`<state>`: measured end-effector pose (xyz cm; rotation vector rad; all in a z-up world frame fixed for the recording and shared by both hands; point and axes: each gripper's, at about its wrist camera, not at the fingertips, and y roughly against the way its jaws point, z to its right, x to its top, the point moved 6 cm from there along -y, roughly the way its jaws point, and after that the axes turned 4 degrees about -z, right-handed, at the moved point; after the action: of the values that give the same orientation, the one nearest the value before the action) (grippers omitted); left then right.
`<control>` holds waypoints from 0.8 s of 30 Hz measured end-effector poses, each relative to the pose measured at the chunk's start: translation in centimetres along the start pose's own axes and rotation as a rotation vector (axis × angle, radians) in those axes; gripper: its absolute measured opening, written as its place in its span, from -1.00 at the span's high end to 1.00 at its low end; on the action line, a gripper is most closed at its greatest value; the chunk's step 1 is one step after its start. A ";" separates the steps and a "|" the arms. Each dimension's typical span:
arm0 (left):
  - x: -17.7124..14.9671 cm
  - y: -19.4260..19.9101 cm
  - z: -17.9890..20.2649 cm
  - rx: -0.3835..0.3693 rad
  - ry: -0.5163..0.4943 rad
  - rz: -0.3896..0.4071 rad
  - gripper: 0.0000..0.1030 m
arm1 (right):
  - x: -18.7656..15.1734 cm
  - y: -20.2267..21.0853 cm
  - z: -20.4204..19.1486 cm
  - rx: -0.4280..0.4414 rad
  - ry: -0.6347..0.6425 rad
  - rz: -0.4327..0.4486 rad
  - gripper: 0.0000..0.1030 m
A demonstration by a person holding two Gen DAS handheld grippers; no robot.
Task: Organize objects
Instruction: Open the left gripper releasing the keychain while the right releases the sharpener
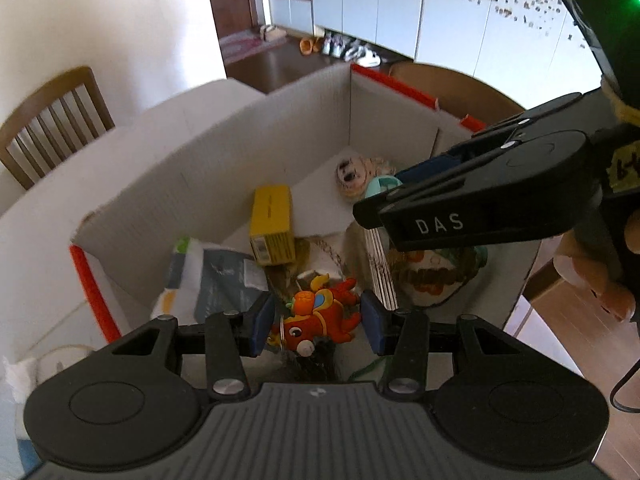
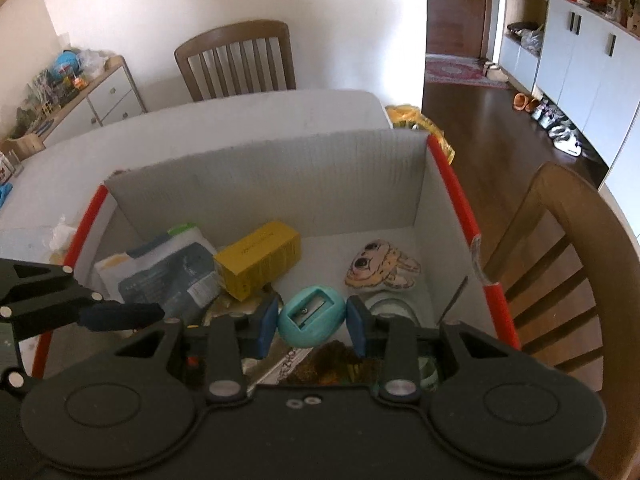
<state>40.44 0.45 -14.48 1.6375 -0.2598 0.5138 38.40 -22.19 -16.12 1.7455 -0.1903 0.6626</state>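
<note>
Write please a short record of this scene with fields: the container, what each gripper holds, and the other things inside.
container: open cardboard box with red edges
left gripper: shut on an orange toy, over the box
right gripper: shut on a teal sharpener, over the box
inside the box: yellow carton, grey pouch, cartoon animal face
surroundings: white table, wooden chair
</note>
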 end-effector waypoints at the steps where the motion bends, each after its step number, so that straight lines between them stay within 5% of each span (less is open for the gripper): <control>1: -0.1 -0.2 0.0 0.000 -0.002 -0.010 0.11 | -0.2 -0.2 0.0 -0.002 0.005 -0.006 0.31; 16: -0.4 -3.0 -0.1 -0.027 0.002 -0.160 0.12 | -1.0 -1.1 0.0 -0.001 0.004 -0.048 0.29; 24: -0.5 -2.8 -0.2 -0.027 0.015 -0.164 -0.03 | -0.9 -0.3 0.1 0.009 -0.003 -0.035 0.11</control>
<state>41.22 0.97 -17.17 1.6122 -0.1196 0.3963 37.86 -22.40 -16.84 1.7542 -0.1583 0.6365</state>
